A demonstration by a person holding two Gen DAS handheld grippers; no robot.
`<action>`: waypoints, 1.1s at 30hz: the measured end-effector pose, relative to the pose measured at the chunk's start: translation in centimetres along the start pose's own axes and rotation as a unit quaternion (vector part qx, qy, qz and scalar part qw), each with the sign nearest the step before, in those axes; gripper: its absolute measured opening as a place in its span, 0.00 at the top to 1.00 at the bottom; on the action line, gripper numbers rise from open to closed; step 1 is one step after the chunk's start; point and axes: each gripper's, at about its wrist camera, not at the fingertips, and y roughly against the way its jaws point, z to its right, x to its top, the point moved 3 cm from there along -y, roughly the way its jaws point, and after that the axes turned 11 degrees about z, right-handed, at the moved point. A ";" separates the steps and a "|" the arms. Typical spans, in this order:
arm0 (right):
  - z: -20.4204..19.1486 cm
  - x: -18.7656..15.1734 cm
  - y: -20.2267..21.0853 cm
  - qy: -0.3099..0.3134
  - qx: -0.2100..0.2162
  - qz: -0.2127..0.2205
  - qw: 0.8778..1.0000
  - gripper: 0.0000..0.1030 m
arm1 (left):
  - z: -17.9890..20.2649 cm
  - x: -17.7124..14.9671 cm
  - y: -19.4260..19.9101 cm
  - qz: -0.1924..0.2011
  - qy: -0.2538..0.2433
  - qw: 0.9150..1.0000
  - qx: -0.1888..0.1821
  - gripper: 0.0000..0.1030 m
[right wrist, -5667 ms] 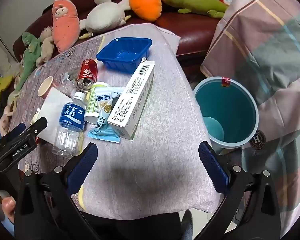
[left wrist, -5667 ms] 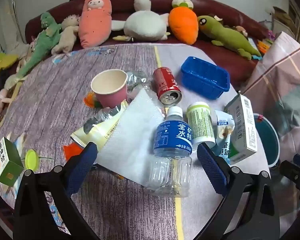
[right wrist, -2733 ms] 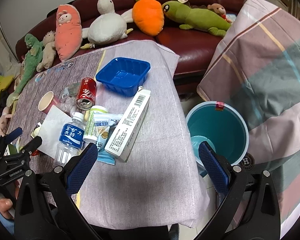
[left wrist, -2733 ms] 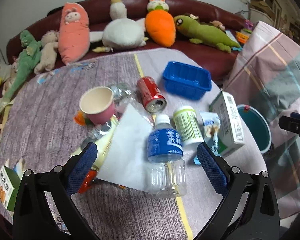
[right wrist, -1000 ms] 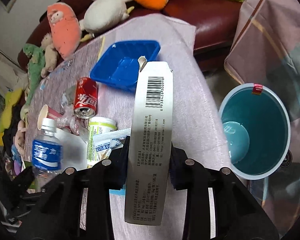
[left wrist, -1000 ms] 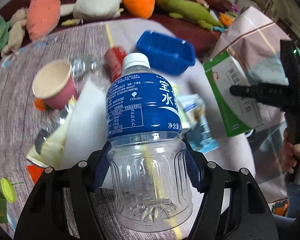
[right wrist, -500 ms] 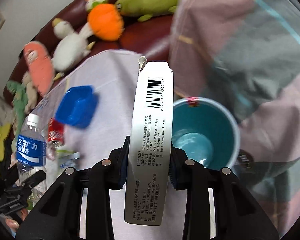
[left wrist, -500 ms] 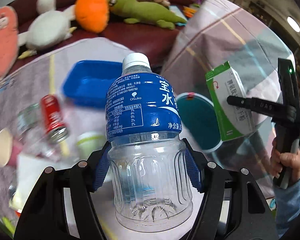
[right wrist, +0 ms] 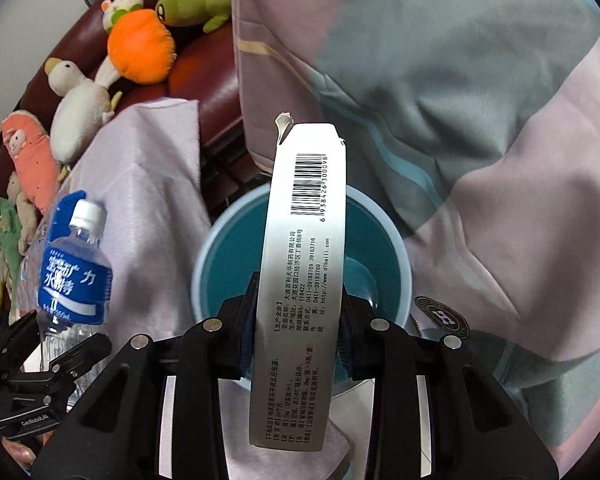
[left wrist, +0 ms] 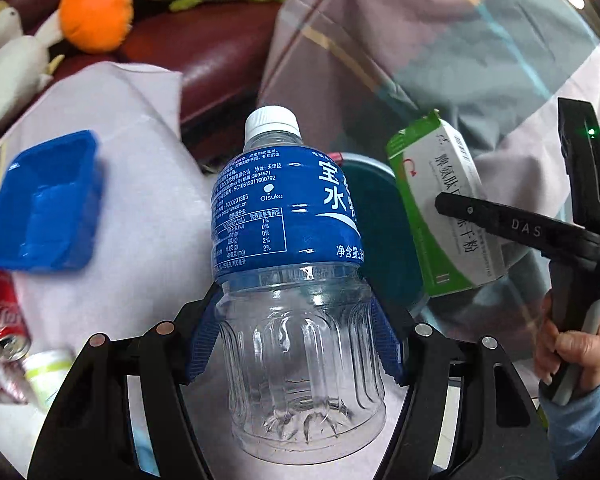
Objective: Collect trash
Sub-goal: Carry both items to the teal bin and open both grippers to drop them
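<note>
Your left gripper (left wrist: 296, 344) is clamped about halfway open on the clear lower body of the bottle (left wrist: 288, 240), blue pads pressing both sides, cap pointing away from you. Your right gripper (right wrist: 296, 336) is closed much narrower on the box (right wrist: 304, 264), gripping its thin sides near the middle, barcode end far from you. From the right wrist view the box hangs directly over the teal bin (right wrist: 400, 264), which stands on the floor just right of the table (right wrist: 148, 184) and near the sofa (left wrist: 220, 52); from the left wrist view the bin's rim (left wrist: 376, 168) shows just behind the bottle, between it and the box (left wrist: 440, 208). The bottle looks to be above the table edge, not yet clearly over the opening, so letting go now could bounce it off the rim or drop it on the floor. The bottle is smooth, light and round, and the pads hold only its ribbed lower part, so a quick swing could twist it loose. Both loads head for the same mouth, and the grippers sit close enough that they could knock together or one item could deflect the other. The box is long and tilted, so it could catch the rim and tip out. The tray (left wrist: 44, 204), can (left wrist: 2, 316) and other litter remain on the table to the left.
</note>
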 end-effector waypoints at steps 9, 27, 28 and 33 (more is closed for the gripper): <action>0.4 0.1 -1.3 -0.002 0.014 -0.004 1.000 0.43 | 1.1 0.2 -3.3 -0.026 -0.013 1.000 0.004 0.34; 3.2 1.7 1.8 -0.018 -0.014 0.039 0.999 0.29 | 4.0 0.3 -5.7 -0.043 -0.035 0.998 -0.020 0.34; 3.4 1.7 1.9 -0.020 -0.017 0.041 0.999 0.29 | 4.3 0.3 -5.9 -0.044 -0.036 0.998 -0.021 0.33; 4.1 1.6 2.1 -0.026 -0.026 0.037 0.999 0.28 | 4.8 0.6 -5.4 -0.028 -0.034 0.999 -0.021 0.13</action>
